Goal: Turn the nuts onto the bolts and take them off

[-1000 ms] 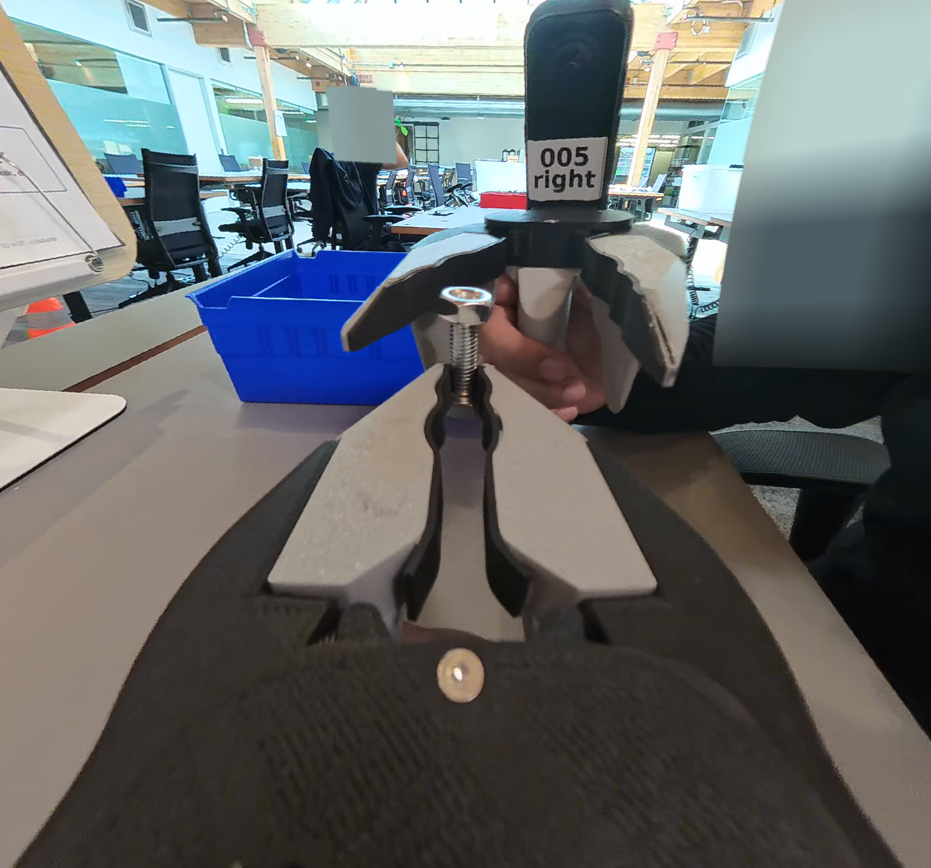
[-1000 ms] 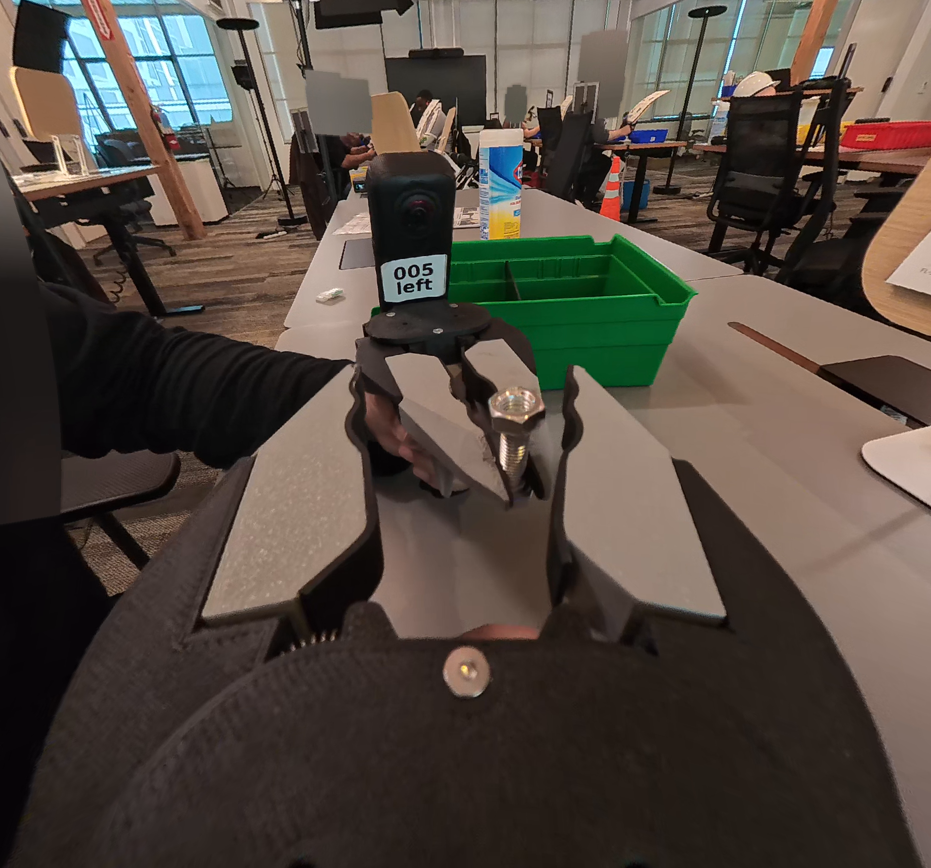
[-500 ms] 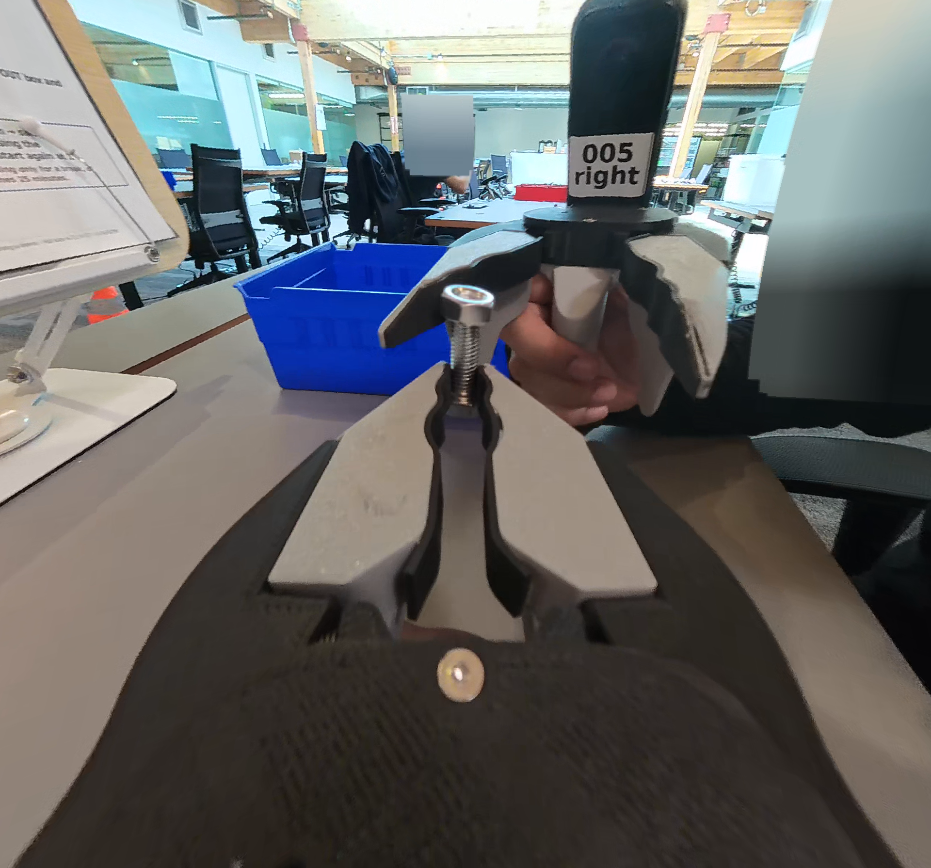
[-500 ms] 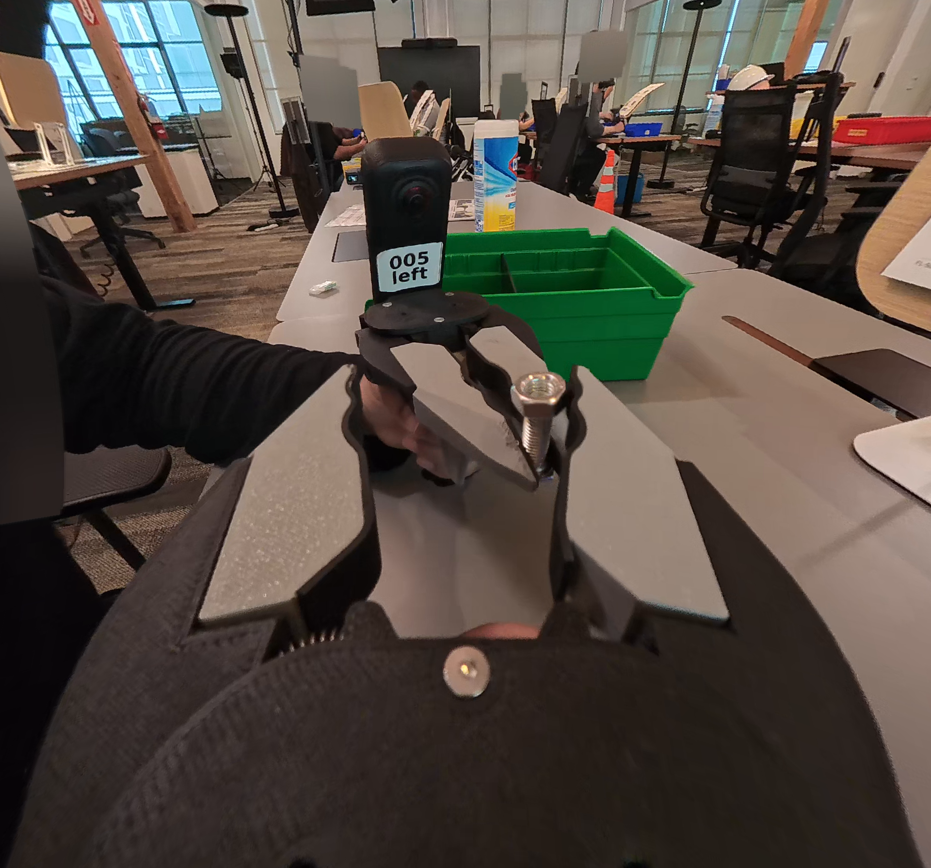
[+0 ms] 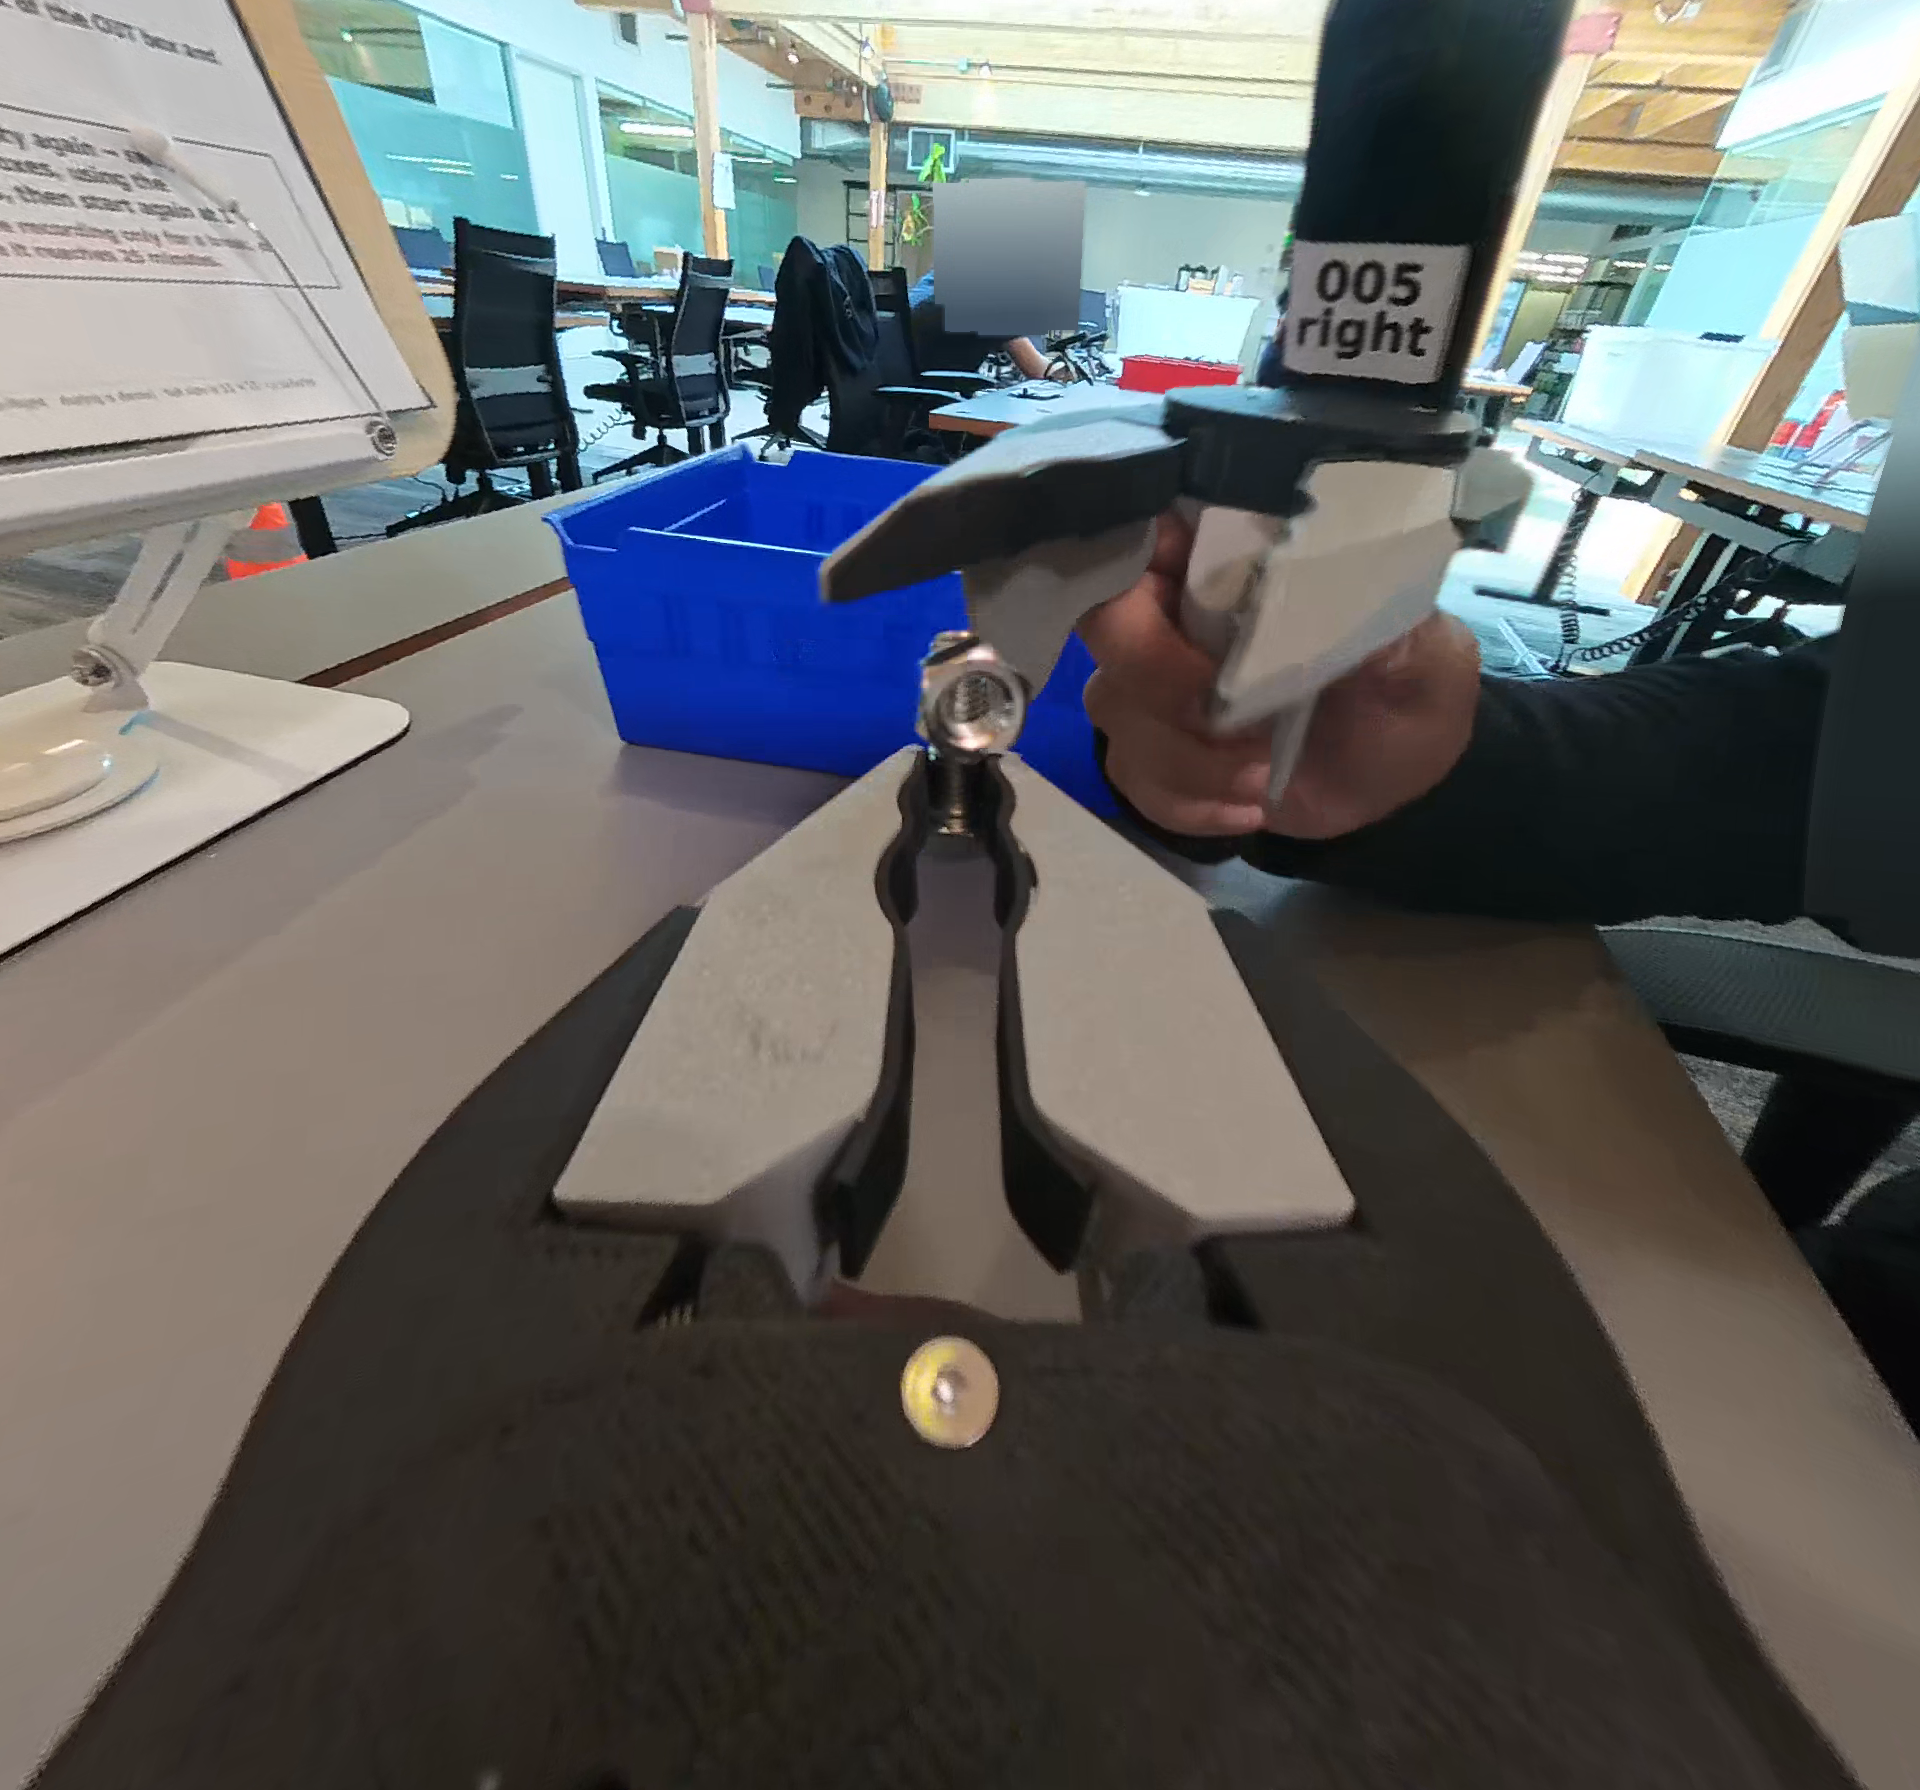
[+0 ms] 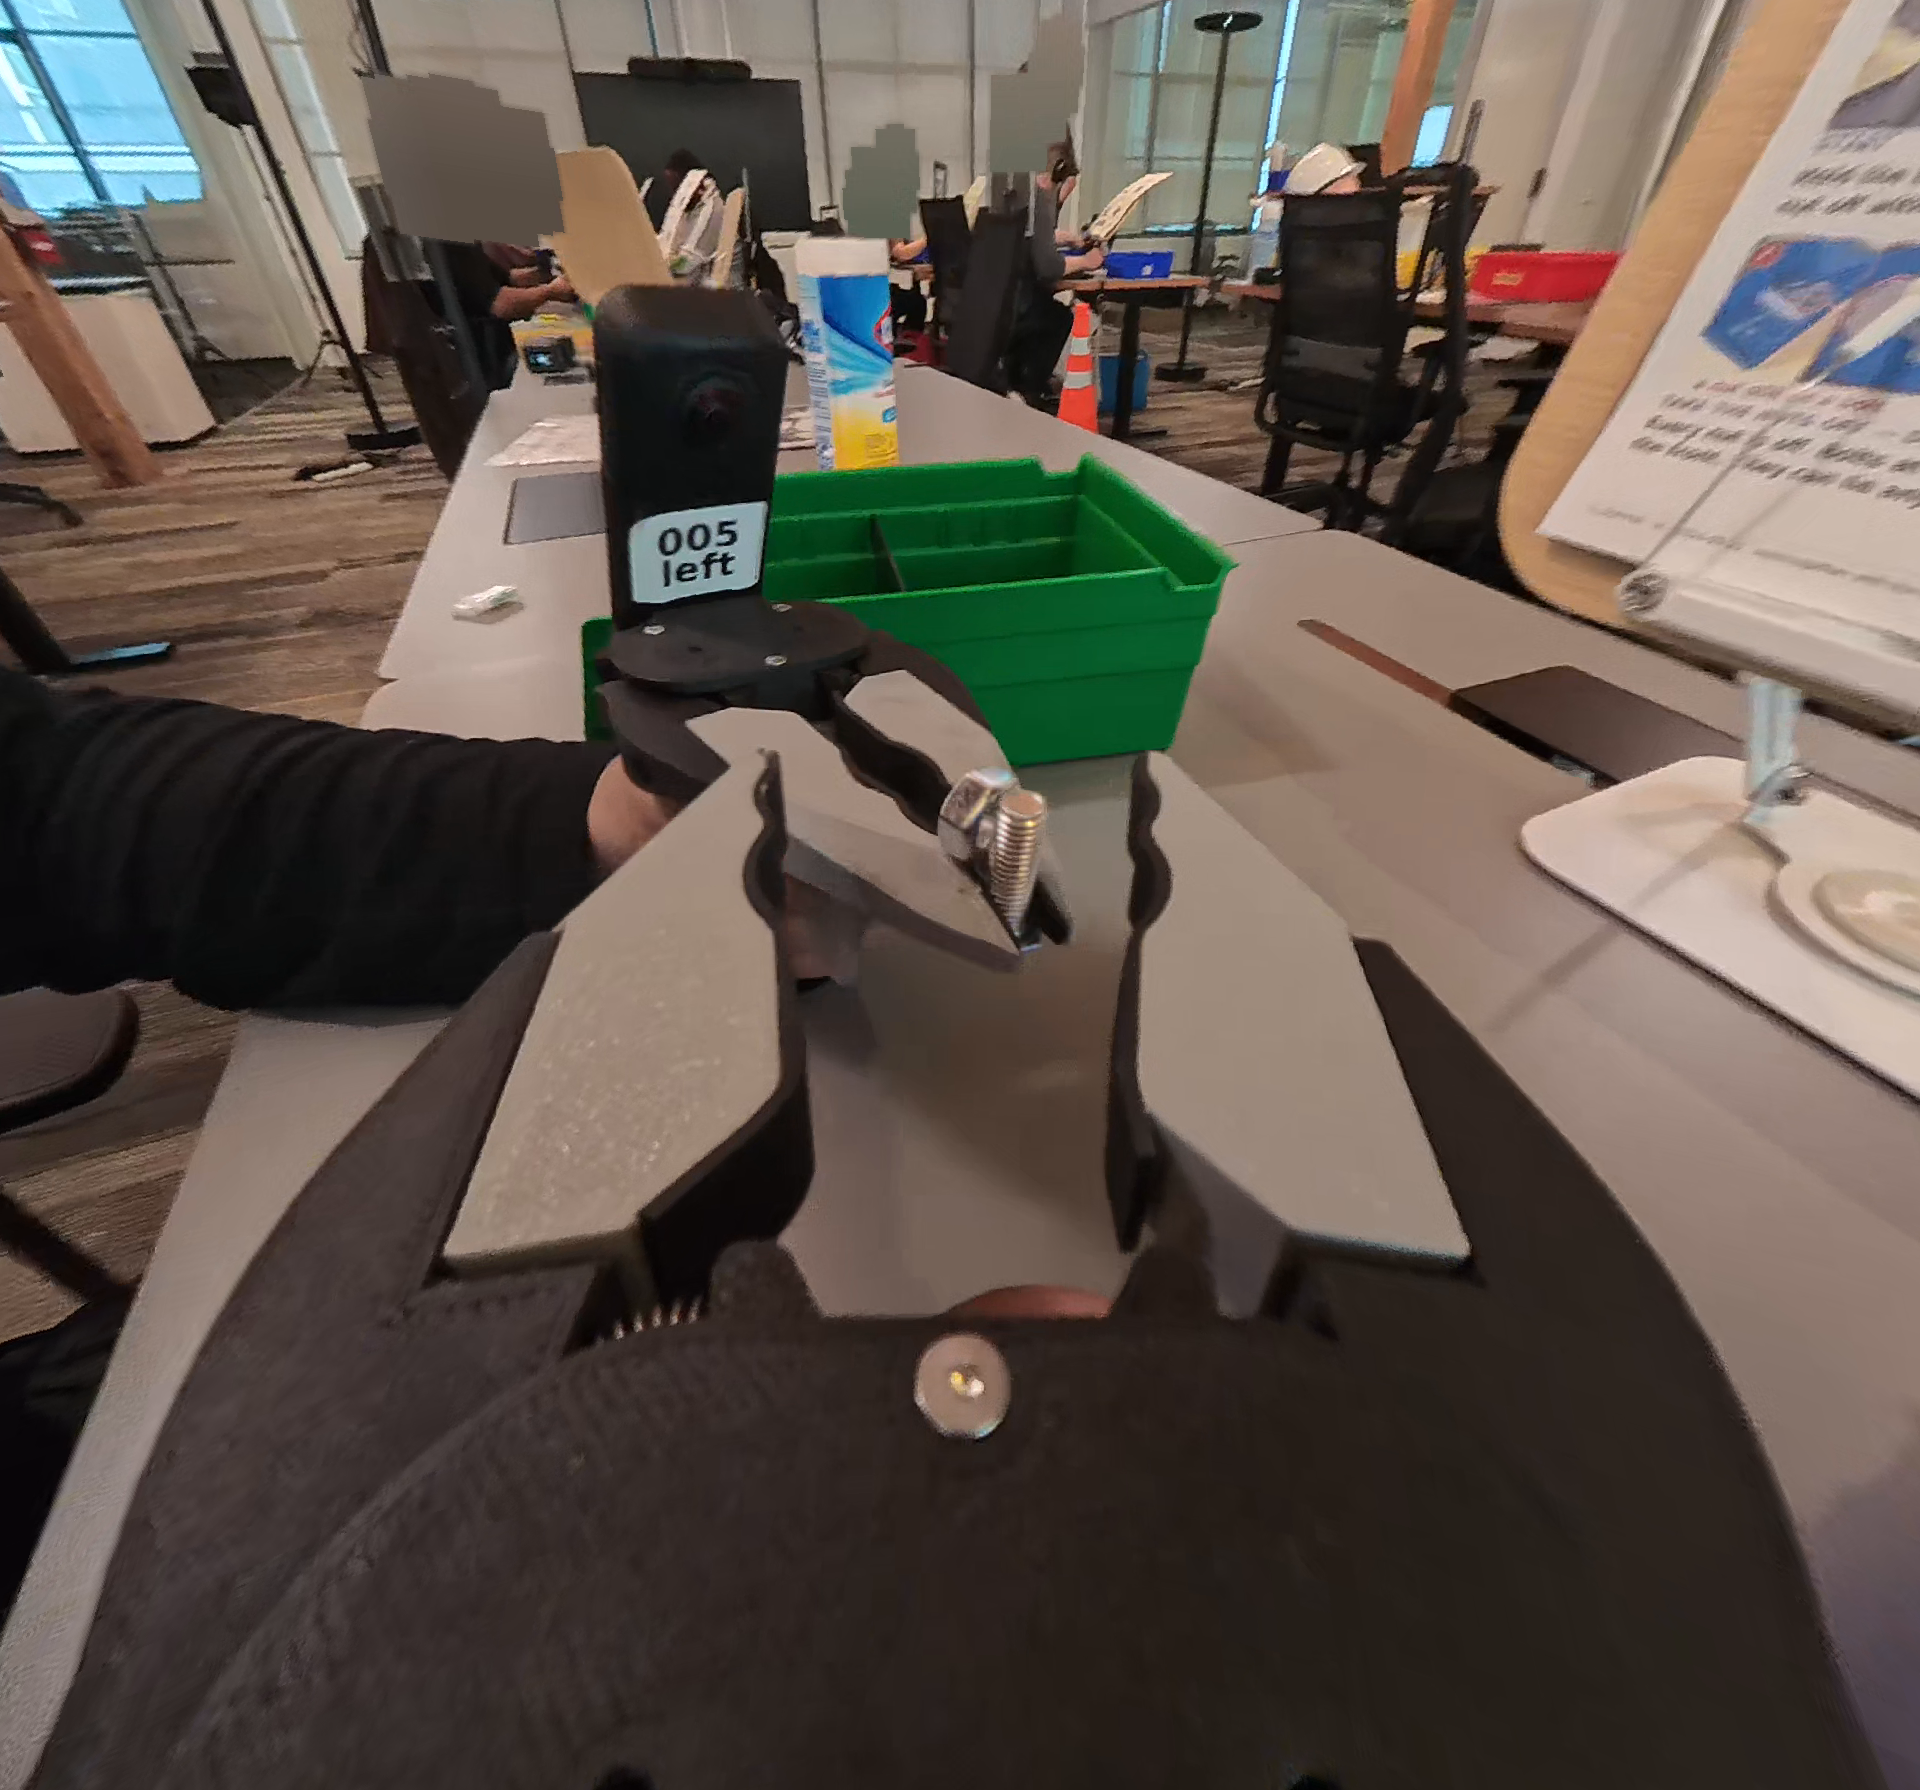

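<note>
Our left tool [image 5: 954, 810] sits at frame centre, its jaws nearly closed on something. Our right tool [image 6: 951, 831] gapes wide, jaws apart, facing the left tool at mid-frame.

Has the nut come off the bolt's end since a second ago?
Yes. In the right wrist view the nut now hangs tilted beside the bolt tip, toward the green bin side; before, it capped the bolt squarely. The left gripper still clamps the bolt.

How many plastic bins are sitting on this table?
2. A blue bin stands behind the left gripper, which grips the bolt. A green bin, with dividers, stands beyond the open right gripper. Others may be out of view.
</note>
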`<state>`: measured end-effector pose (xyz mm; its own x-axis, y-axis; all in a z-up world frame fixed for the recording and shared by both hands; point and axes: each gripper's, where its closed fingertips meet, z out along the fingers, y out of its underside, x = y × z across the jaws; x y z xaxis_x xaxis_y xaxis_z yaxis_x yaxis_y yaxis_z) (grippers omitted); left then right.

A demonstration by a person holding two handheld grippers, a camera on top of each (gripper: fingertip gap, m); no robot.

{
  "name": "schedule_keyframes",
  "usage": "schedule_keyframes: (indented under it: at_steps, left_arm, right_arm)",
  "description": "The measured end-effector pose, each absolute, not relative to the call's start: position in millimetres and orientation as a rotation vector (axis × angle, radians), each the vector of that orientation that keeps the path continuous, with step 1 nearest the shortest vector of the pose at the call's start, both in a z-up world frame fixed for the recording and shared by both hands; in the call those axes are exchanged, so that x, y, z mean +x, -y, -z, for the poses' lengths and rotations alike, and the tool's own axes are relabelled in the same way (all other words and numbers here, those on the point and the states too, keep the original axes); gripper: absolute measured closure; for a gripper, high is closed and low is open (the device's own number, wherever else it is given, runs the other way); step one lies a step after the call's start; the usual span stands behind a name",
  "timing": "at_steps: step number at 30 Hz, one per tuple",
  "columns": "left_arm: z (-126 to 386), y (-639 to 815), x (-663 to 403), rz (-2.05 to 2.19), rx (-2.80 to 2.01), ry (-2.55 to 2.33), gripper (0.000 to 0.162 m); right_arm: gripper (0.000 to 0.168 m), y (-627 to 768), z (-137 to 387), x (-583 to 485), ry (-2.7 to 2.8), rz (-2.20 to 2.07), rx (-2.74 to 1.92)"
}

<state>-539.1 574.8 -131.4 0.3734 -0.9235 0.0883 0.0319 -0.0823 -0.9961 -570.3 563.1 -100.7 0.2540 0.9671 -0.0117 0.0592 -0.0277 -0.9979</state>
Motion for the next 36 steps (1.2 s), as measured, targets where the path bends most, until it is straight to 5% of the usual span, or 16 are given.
schedule_keyframes:
  at_steps: [4,14,36]
  left_arm:
    - [133,-577,-542,0.997,-1.435,-0.861,0.156]
    - [159,-562,-524,0.949,-1.482,-1.053,0.156]
    - [169,-606,-560,0.698,-1.636,-0.897,0.156]
  right_arm:
    - [0.134,-575,89,-552,1.047,-0.863,-1.357]
    - [0.155,-560,122,-553,1.434,-0.355,-1.267]
    - [0.154,-575,137,-551,1.336,-0.450,-1.486]
